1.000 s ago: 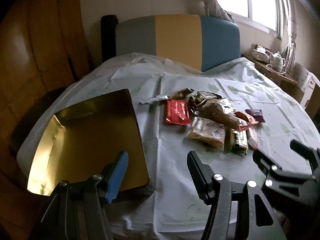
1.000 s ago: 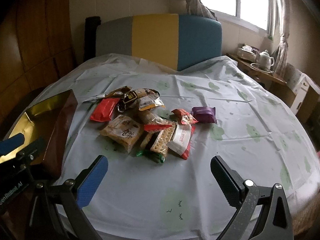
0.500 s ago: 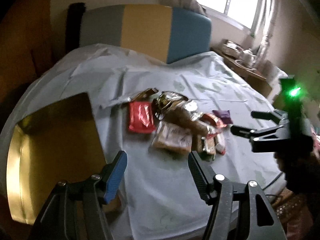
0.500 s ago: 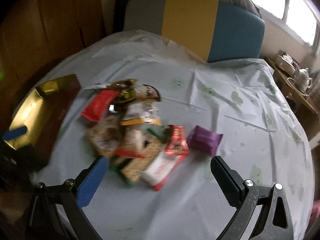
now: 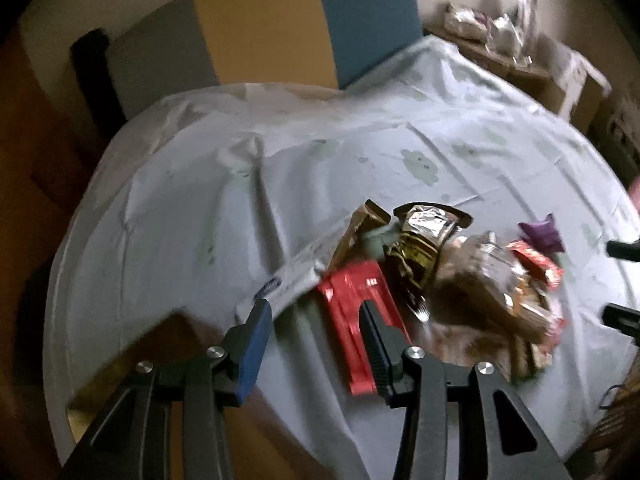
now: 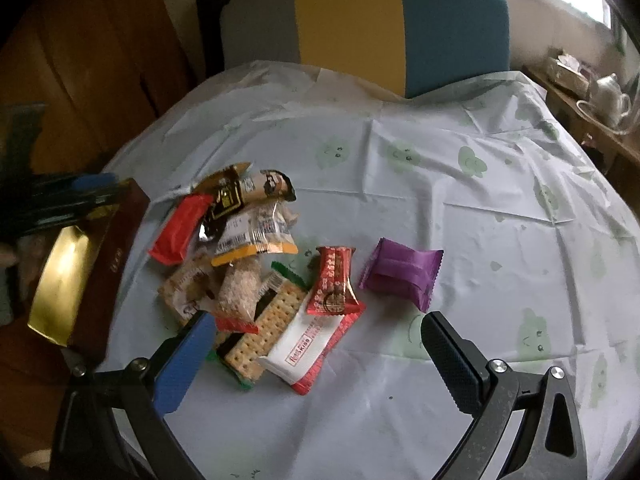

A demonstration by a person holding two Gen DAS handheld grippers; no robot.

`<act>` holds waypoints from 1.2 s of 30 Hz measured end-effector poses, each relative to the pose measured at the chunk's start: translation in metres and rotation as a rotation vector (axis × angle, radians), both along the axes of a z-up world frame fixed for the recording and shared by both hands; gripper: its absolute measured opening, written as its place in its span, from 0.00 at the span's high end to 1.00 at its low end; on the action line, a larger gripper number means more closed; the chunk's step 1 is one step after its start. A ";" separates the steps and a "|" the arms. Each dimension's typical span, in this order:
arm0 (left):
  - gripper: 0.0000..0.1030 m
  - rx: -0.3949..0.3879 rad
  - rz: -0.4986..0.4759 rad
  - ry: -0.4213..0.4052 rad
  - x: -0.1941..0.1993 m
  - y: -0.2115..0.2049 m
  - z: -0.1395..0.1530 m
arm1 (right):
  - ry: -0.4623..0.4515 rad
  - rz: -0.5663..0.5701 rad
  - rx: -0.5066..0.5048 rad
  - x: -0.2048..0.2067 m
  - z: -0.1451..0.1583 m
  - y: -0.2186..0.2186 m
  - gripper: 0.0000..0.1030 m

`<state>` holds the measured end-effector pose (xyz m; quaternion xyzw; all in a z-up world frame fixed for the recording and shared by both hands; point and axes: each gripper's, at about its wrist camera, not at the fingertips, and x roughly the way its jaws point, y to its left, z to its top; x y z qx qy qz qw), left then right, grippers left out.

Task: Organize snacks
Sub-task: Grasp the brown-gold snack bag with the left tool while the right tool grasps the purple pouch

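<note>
A pile of snack packets [image 6: 248, 272] lies on the pale tablecloth. It holds a long red packet [image 5: 356, 308], a dark foil bag [image 5: 420, 240], a cracker pack [image 6: 264, 332], a white-and-red bar [image 6: 312, 344] and a purple packet [image 6: 400, 276] off to the right. My left gripper [image 5: 315, 312] hangs over the pile's left edge with its jaws closing. The red packet sits by its right finger and nothing is pressed between the pads. My right gripper [image 6: 316, 320] stands wide open just in front of the pile, above the cracker pack and the white bar.
A box with a gold inside [image 6: 68, 280] stands at the table's left edge, next to the pile. A grey, yellow and blue chair back [image 6: 360, 24] rises behind the table. A side shelf with a teapot [image 6: 608, 92] is at the far right.
The left gripper swung right from over the gold box to the red packet, rolled, and its jaws narrowed. The right gripper closed in on the pile.
</note>
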<state>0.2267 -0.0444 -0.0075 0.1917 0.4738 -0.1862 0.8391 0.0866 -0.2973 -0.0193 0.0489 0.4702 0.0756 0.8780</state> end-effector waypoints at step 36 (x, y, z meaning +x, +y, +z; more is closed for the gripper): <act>0.83 -0.323 0.025 -0.010 -0.010 0.004 0.039 | 0.016 -0.466 0.292 -0.001 -0.005 -0.112 0.28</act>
